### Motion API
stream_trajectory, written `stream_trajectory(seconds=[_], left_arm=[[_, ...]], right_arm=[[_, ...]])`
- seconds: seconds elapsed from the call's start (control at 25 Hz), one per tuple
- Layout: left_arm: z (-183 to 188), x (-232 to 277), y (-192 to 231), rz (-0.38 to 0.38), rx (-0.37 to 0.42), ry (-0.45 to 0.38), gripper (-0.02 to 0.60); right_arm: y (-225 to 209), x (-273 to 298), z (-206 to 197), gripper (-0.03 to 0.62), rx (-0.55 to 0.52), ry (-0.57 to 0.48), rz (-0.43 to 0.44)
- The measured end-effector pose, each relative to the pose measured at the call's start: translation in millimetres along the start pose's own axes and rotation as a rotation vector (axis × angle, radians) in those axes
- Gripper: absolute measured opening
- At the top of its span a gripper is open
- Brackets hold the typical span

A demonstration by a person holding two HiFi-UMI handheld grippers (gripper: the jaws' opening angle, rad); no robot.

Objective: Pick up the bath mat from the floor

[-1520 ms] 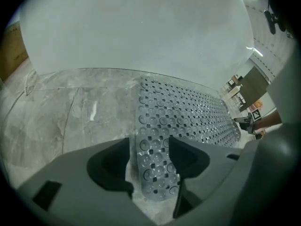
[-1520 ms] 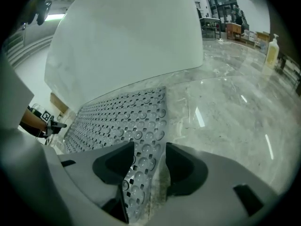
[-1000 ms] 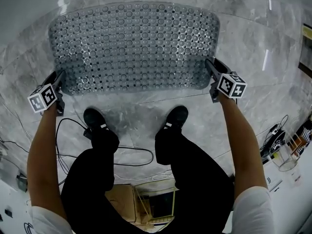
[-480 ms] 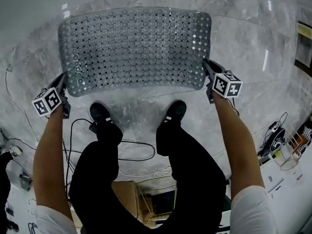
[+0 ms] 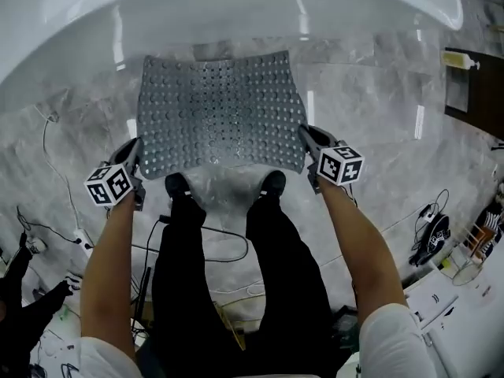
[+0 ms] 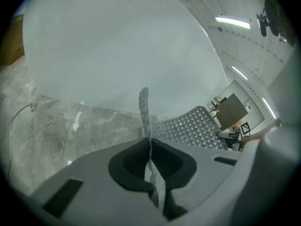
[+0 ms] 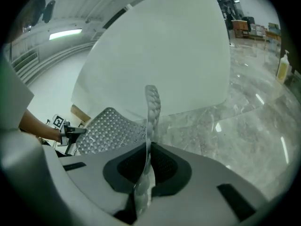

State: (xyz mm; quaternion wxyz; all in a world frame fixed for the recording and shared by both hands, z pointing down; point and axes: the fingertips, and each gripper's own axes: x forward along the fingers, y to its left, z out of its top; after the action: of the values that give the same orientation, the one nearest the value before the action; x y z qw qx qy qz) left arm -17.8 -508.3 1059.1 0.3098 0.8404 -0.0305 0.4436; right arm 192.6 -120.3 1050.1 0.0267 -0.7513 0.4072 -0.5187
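Observation:
The bath mat (image 5: 220, 113) is a grey translucent sheet covered in round bumps and holes. It hangs in the air in front of the person, held by its two near corners, its far edge toward the white bathtub (image 5: 236, 14). My left gripper (image 5: 135, 148) is shut on the near left corner. My right gripper (image 5: 306, 135) is shut on the near right corner. In the left gripper view the mat's edge (image 6: 144, 108) runs up from between the closed jaws of the left gripper (image 6: 150, 142). The right gripper view shows the same: the mat's edge (image 7: 151, 107) is pinched in the right gripper (image 7: 146, 149).
The floor (image 5: 378, 116) is grey marble. The person's black shoes (image 5: 177, 186) stand just below the mat. Black cables (image 5: 197, 242) lie on the floor behind the feet. A bottle (image 5: 461, 60) sits at the far right; clutter and boxes (image 5: 465, 258) fill the lower right.
Both grippers have closed on the mat's near corners and risen with it. The mat has come off the floor and now hangs between them, looking narrower from above.

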Motion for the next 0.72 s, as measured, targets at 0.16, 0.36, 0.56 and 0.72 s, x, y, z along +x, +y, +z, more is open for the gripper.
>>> stream_trajectory(seconds=[0.16,0.36,0.56,0.72], left_arm=[[28,-78,-51,0.007,0.006,-0.051,0.02],[79,-193,-116,0.009,0.078,-0.154,0.018],[128,-315,-192,-0.016,0.158,-0.288,0.018],[198,-400,-250,-0.029,0.259,-0.406,0.018]], right_arm=[[52,-75,52,0.04,-0.028,-0.066,0.01],[129,-183,118,0.04,-0.185,-0.107,0.051],[211,-300,178,0.04,-0.276,-0.212,0.1],[270,-368,249,0.04,-0.282,-0.346,0.167]])
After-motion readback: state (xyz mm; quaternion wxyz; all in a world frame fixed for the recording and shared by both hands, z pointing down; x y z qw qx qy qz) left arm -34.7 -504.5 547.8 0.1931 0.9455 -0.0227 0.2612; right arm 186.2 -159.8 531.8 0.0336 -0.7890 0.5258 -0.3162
